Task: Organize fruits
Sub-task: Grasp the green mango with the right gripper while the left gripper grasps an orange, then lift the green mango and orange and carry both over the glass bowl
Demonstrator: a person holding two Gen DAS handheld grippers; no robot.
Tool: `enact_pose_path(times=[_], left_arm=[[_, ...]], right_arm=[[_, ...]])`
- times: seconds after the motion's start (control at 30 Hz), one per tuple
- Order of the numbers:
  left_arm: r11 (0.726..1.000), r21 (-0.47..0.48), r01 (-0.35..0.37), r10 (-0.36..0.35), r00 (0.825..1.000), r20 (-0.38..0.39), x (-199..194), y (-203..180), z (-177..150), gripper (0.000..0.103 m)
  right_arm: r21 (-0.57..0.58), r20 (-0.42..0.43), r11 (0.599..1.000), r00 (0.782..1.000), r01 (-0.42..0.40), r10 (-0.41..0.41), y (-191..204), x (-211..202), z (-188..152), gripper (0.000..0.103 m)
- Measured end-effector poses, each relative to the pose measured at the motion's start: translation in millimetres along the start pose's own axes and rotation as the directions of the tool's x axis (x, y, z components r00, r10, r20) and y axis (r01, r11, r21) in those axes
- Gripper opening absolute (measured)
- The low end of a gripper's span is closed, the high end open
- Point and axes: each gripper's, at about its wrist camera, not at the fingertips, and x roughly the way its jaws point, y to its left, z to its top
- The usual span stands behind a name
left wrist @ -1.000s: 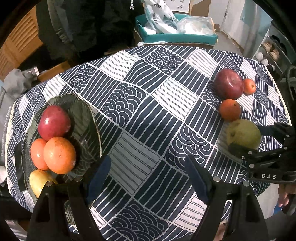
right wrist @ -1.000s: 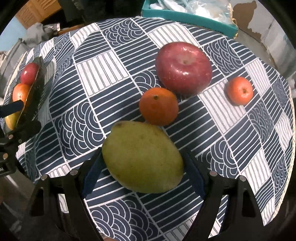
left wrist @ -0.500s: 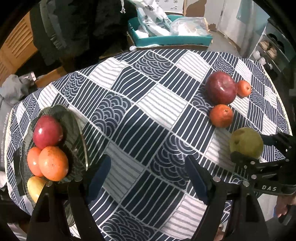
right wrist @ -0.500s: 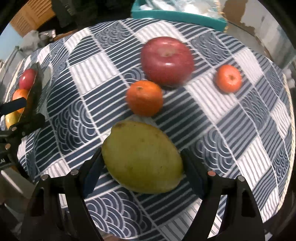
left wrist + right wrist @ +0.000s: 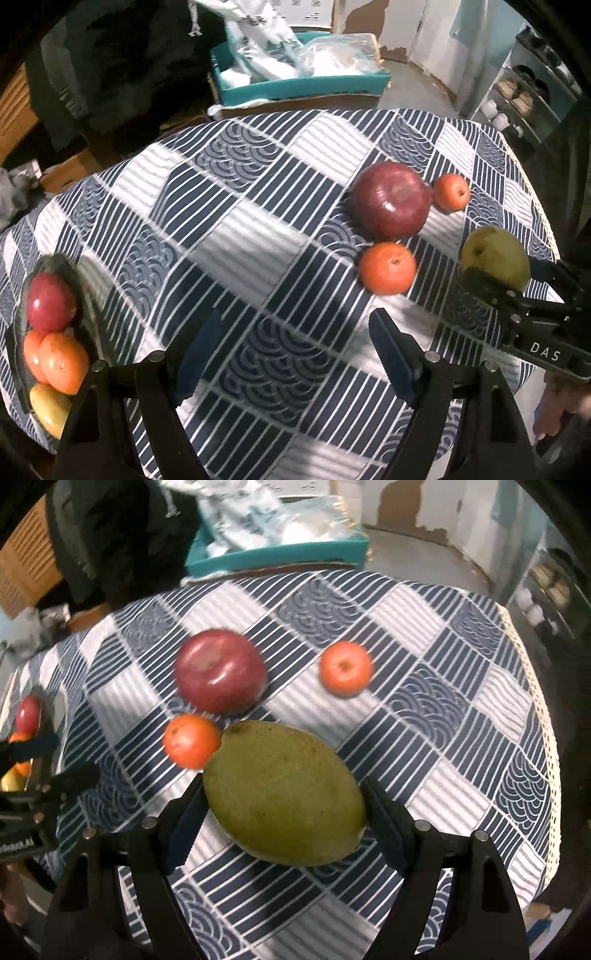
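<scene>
Now the table [image 5: 258, 236], under its navy-and-white patterned cloth, sits farther below both of my claws than it did 1 second ago, so I judge the lift is underway. My right gripper [image 5: 284, 812] is clamped on the green mango [image 5: 284, 794], and in the left view that mango [image 5: 495, 258] hangs clear of the cloth beside the orange. That leaves the carry across to the dark plate [image 5: 85, 295] at the table's left edge, which already holds 4 fruits: a red apple [image 5: 50, 302], 2 orange ones and a yellow one. My left gripper [image 5: 291, 350] is spread wide with nothing between its fingers, hovering over mid-table. Waiting on the cloth are the big red apple [image 5: 219, 672], an orange [image 5: 192, 740] just beside it, and a smaller orange [image 5: 345, 668]. Motion blur softens every fruit. The plate's near rim is cut off behind my left fingers, and the mango's underside is hidden.
</scene>
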Motion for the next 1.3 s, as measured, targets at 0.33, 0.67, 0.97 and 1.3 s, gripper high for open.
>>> enact_pose_path(times=[0.33, 0.67, 0.97, 1.3], left_arm=[[0.996, 0.070, 0.047, -0.046, 0.999, -0.009, 21, -37, 22, 0.083], [0.994, 0.025, 0.106, -0.104, 0.993, -0.062, 54, -49, 24, 0.083], [0.991, 0.024, 0.132, -0.130, 0.989, -0.073, 68, -54, 26, 0.060], [0.989, 0.074, 0.127, -0.123, 0.991, -0.052, 61, -59, 18, 0.047]], right_arm=[[0.027, 0.011, 0.999, 0.999, 0.046, -0.046, -25, 6, 11, 0.081], [0.081, 0.008, 0.996, 0.999, 0.045, -0.046, -42, 10, 14, 0.081], [0.085, 0.004, 0.995, 0.999, 0.043, -0.044, -43, 13, 16, 0.081], [0.076, 0.008, 0.996, 0.999, 0.046, -0.047, -40, 12, 17, 0.081]])
